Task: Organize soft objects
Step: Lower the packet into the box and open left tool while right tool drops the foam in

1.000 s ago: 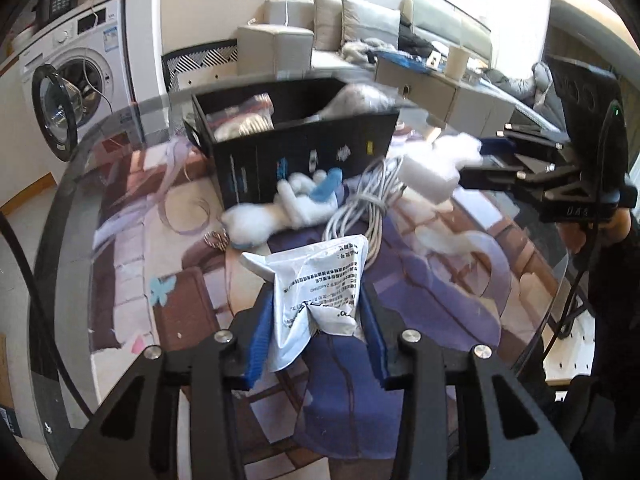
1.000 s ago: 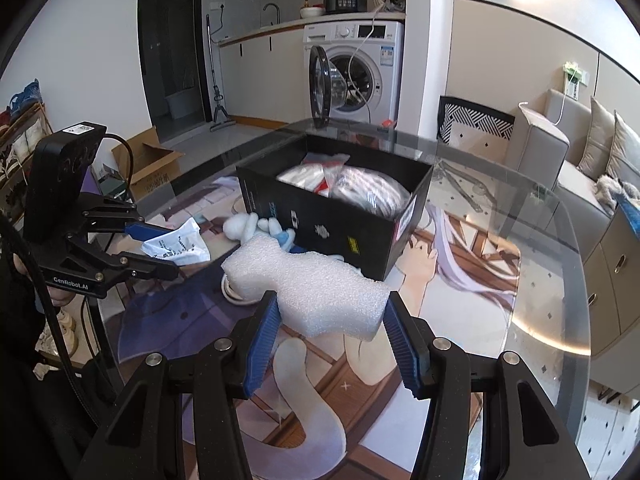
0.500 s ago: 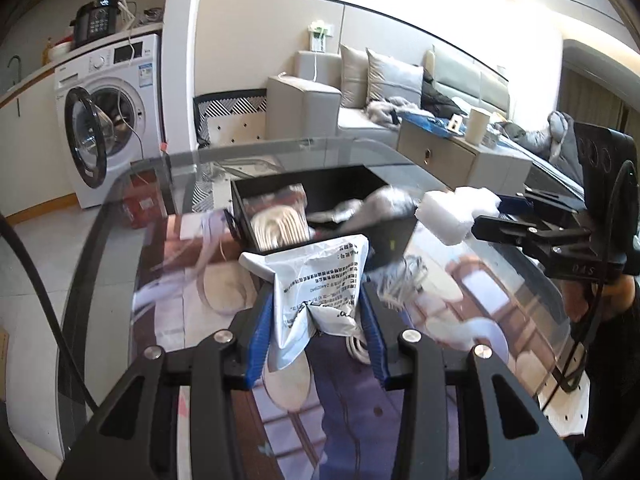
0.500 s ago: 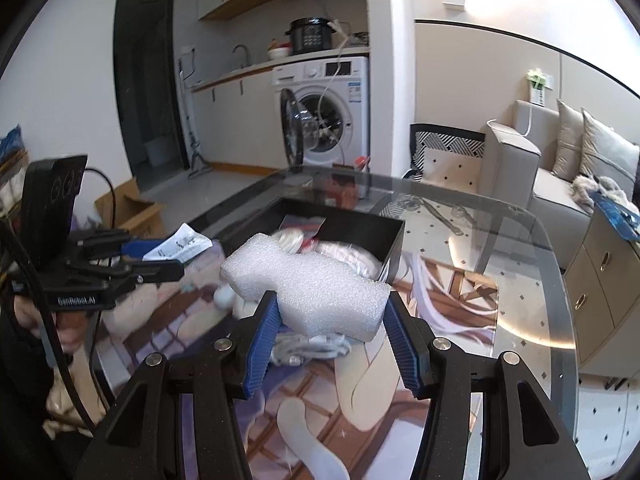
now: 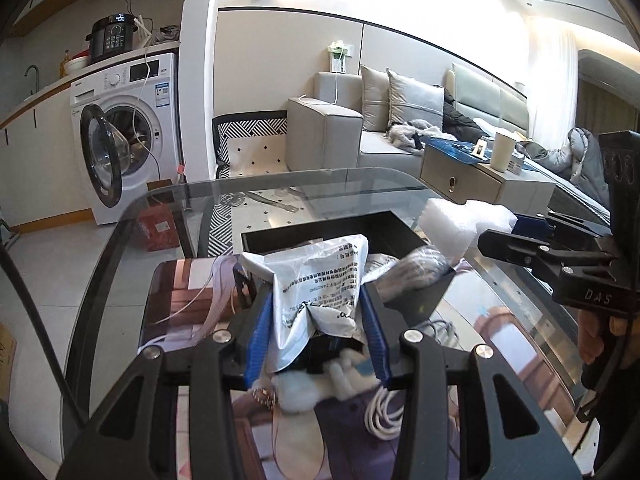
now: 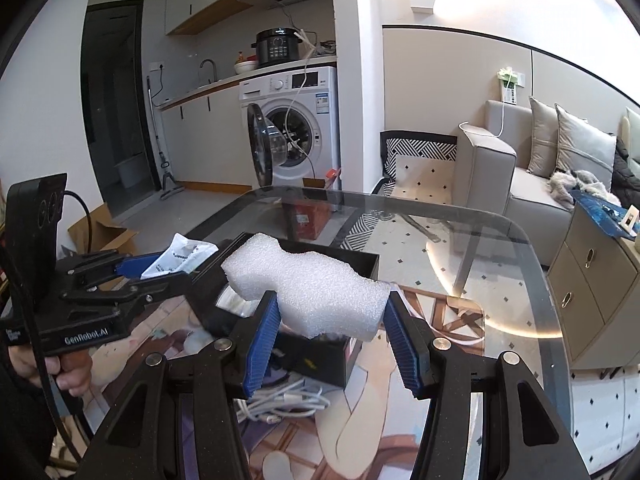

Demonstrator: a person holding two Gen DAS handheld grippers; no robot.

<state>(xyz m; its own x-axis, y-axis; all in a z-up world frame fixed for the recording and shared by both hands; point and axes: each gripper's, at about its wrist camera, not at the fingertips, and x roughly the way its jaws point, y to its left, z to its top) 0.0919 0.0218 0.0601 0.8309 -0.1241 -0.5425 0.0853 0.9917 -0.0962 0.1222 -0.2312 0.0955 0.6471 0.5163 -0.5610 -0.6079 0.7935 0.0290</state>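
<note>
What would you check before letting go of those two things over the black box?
1. Left gripper grips the printed plastic bag: ok.
2. Right gripper grips the white foam block: ok.
3. Both items above the black box: ok for the foam; cannot tell for the bag.
4. Room inside the box: cannot tell; bagged items already fill part of it.
5. The two grippers apart from each other: ok.
6. White cable and plush toy outside the box on the glass table: not ok, not yet sorted.
</note>
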